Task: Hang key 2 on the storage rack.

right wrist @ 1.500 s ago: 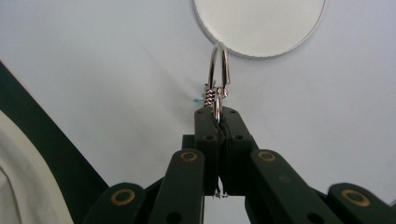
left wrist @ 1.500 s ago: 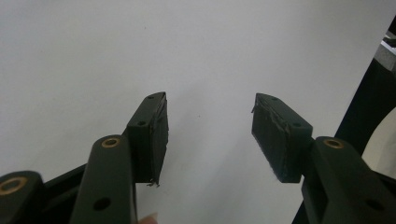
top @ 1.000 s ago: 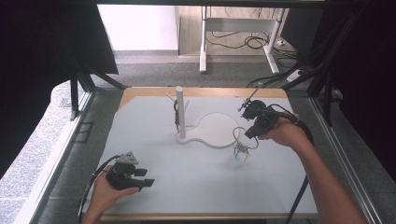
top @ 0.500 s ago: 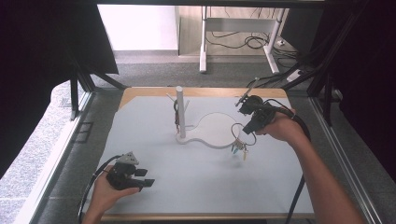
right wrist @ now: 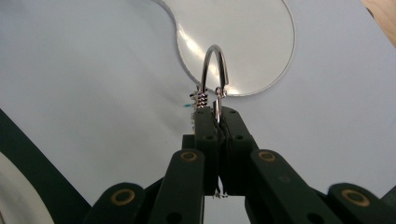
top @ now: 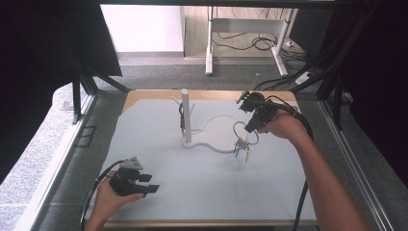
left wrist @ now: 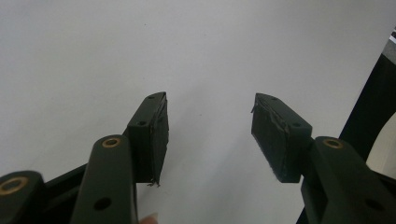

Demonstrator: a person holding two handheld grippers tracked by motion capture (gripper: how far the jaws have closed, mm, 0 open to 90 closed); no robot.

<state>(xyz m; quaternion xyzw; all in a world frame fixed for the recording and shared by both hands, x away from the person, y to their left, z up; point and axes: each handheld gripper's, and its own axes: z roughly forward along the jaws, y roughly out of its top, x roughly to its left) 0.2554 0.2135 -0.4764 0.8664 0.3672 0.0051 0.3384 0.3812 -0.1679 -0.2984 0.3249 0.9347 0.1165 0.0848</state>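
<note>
Key ring [right wrist: 214,70] pinched in shut right gripper [top: 246,135], above mat.
L gripper [left wrist: 208,135] gaped, idle. Risk: thin wire could've slipped, dropping keys [top: 241,150].

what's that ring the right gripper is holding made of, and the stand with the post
Ring: looks like polished metal, silvery with bright glints. Stand: probably matte white plastic; its flat base is smooth with a faint sheen. Hard to say for sure.

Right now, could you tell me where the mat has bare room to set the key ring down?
Bare mat lies between the left gripper and the key ring, and along the near edge. It is crowded around the white stand and its base plate.
</note>
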